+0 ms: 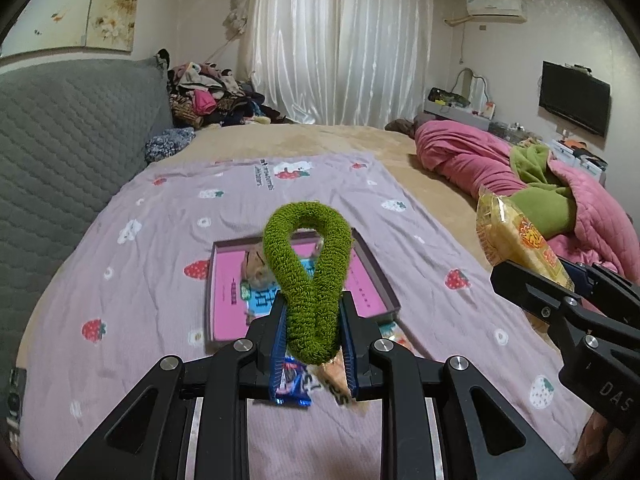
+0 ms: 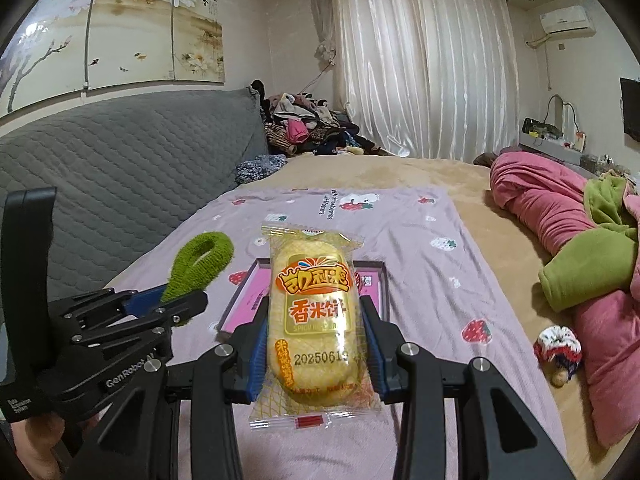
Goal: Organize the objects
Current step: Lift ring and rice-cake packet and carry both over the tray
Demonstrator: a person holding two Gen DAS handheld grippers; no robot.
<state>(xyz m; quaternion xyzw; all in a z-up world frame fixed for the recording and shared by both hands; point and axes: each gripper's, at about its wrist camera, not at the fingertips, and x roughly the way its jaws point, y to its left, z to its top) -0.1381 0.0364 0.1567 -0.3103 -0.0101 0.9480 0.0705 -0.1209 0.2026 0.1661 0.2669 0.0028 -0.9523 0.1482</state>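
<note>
Pink tray (image 1: 372, 280): lies on the strawberry-print sheet (image 1: 140, 280) on the bed | rice cracker packet (image 2: 312, 320): clamped upright in right gripper (image 2: 314, 344), above the tray | green scrunchie (image 1: 306, 272): pinched in left gripper (image 1: 312, 340), above the tray

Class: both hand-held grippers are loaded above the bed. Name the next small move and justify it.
Probably lower the left hand-held gripper, shut on the fuzzy green fabric loop, toward the shallow pink-lined box just beyond it and release. The right hand-held gripper holds the yellow rice-cracker packet, which could follow.
</note>
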